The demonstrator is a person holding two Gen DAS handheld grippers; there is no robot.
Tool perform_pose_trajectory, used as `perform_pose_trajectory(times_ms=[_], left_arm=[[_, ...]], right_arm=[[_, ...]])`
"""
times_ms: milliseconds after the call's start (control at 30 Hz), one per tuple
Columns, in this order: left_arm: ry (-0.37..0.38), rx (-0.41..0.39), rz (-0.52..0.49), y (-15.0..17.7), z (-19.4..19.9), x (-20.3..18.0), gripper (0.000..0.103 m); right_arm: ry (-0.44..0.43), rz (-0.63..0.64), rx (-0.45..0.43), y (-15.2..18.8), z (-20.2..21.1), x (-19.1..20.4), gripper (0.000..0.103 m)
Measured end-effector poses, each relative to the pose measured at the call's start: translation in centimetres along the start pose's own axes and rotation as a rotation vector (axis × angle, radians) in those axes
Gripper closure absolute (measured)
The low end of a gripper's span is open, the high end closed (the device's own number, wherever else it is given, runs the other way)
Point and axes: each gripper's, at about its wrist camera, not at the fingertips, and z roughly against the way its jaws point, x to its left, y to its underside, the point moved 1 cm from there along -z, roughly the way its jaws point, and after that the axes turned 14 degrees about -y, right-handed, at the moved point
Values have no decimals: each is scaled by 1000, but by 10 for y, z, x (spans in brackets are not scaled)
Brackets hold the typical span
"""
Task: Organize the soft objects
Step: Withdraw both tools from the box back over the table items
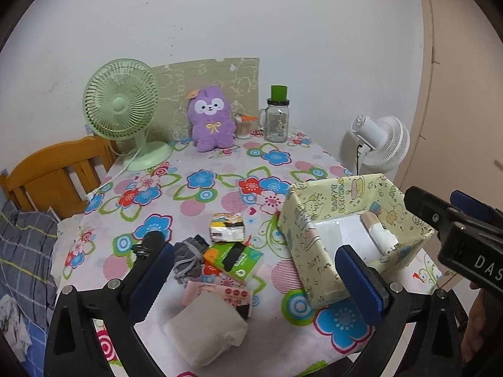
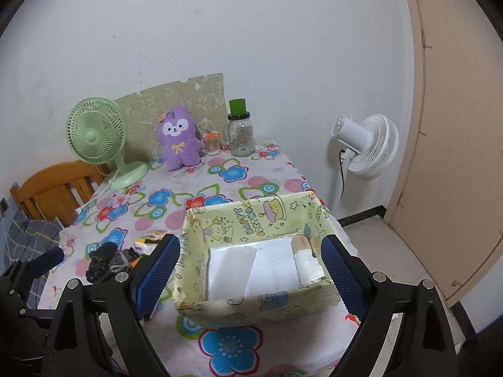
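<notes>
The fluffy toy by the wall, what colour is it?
Purple, with a white face and a yellow bow; the left wrist view shows it best.

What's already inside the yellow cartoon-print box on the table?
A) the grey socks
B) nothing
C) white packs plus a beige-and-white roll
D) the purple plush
C: the right wrist view shows flat white packs lying in the box with a beige-and-white roll against its right side; the purple plush sits at the far edge of the table and the grey socks lie outside on the cloth.
</notes>
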Motion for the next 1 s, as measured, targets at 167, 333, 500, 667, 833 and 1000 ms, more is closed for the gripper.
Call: perform_pose_trajectory(times_ms=[167,333,500,667,833,1000], left_arm=[[-16,-6,8,5,5,11,0],[-25,-2,14,12,6,24,0],[-30,9,20,23,3,35,0],[-41,33,18,35,-5,43,0],[-41,51,27,44,-11,53,0],[-38,69,28,52,-18,57,0]], right_arm=[[-17,18,-17,4,4,15,5],[-40,30,-7,10,0,29,5],[-72,33,12,19,-8,42,5],[-92,60,34,28,-18,57,5],[-130,92,44,35,-25,72,7],[-155,122,70,46,-34,86,10]])
